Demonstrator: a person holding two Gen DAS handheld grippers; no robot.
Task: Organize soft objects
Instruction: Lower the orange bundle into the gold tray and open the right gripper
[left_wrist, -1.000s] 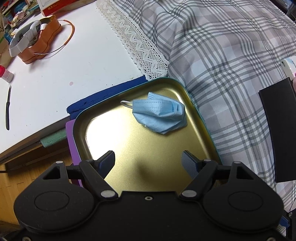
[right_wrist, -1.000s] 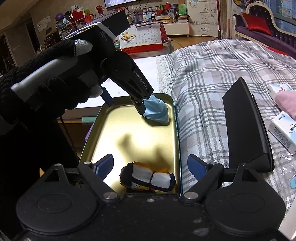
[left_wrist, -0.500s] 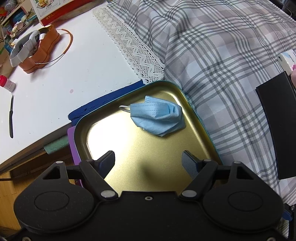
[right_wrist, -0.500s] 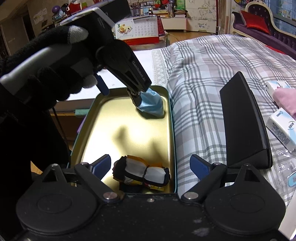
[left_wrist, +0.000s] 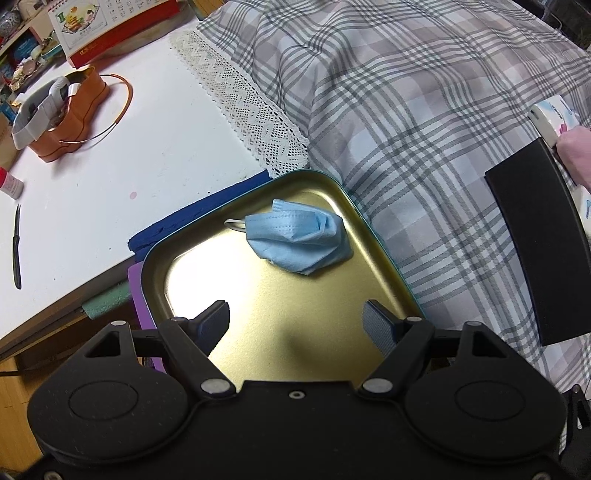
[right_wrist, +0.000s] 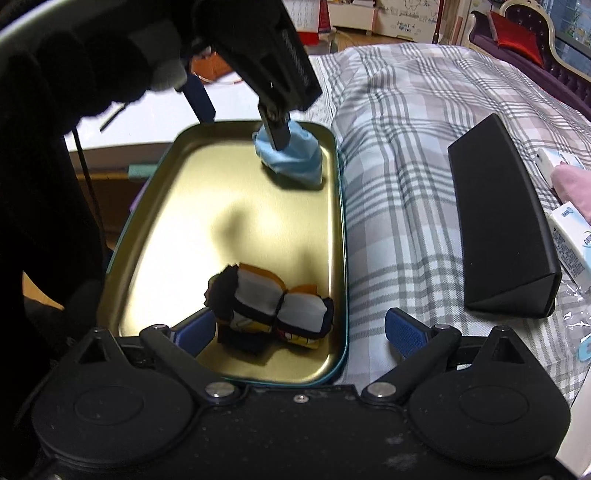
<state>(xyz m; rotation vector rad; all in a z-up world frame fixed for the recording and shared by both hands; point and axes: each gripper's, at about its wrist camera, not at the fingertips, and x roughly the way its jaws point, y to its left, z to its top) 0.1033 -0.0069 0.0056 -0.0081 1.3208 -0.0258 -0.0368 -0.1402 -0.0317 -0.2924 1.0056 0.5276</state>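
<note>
A crumpled blue face mask (left_wrist: 301, 242) lies free in the far right corner of a gold metal tray (left_wrist: 280, 332); it also shows in the right wrist view (right_wrist: 291, 157). My left gripper (left_wrist: 295, 326) is open and empty, held above the tray a little short of the mask. In the right wrist view its fingers (right_wrist: 277, 129) hang just over the mask. Rolled socks in black, white and orange (right_wrist: 269, 308) lie at the near end of the tray (right_wrist: 177, 236). My right gripper (right_wrist: 299, 332) is open and empty, just behind the socks.
A plaid blanket (left_wrist: 424, 110) covers the bed right of the tray. A black case (right_wrist: 502, 229) lies on it, with tissue packs (right_wrist: 570, 251) and pink cloth (right_wrist: 574, 184) beyond. The white table (left_wrist: 92, 177) holds an orange basket (left_wrist: 62, 114) and a knife (left_wrist: 16, 247).
My left gripper has drawn back and up from the mask, which stays lying in the tray corner. My right gripper has moved forward over the tray's near end.
</note>
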